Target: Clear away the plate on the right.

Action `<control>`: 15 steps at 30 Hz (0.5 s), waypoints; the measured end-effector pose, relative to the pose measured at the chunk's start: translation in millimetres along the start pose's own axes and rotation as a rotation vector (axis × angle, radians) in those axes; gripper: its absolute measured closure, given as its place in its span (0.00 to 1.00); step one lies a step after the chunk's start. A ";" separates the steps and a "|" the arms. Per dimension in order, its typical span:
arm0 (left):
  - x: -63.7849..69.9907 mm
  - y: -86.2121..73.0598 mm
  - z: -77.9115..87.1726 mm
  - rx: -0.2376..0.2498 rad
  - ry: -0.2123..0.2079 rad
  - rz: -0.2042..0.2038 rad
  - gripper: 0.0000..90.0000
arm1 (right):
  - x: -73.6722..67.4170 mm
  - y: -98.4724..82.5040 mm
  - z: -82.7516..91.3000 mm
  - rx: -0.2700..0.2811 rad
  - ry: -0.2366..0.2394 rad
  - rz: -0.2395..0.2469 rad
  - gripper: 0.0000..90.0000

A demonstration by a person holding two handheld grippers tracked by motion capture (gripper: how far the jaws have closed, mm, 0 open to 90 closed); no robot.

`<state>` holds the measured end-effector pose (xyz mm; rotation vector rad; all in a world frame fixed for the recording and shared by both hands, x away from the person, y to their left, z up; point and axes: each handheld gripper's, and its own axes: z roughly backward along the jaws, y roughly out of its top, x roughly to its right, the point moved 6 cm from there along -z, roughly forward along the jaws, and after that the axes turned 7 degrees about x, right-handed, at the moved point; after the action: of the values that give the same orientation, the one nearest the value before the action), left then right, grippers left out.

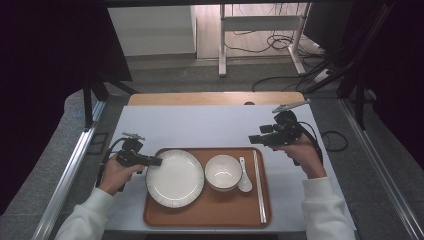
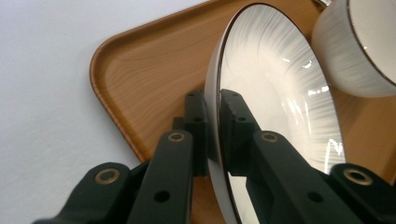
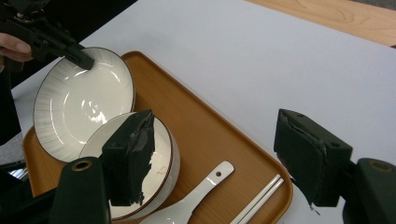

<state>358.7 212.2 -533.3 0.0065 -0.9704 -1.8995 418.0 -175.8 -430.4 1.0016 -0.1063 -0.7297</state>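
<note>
the plate (image 1: 175,177) is pinched at its rim by the left gripper (image 1: 155,161) on the tray (image 1: 207,216), beside the bowl (image 1: 223,171); a level, slow lift is advised. the right gripper (image 1: 252,139) is held wide.

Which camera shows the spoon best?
The right gripper view: the spoon lies close and large on the tray, between bowl and chopsticks. The high view shows it whole but small; in the left gripper view I cannot make it out.
</note>
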 end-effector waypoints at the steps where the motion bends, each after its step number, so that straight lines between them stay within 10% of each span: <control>1: -0.5 0.2 -2.2 -0.001 0.004 -0.002 0.90 | 0.1 -0.5 -0.8 -0.003 -0.001 0.000 0.31; 15: -9.0 -2.8 -21.3 -0.040 0.035 -0.010 0.85 | 3.6 -3.5 -2.2 -0.012 -0.005 -0.003 0.32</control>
<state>369.7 206.5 -553.0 0.0202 -0.9100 -1.9213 419.8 -177.5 -435.3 0.9887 -0.1051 -0.7347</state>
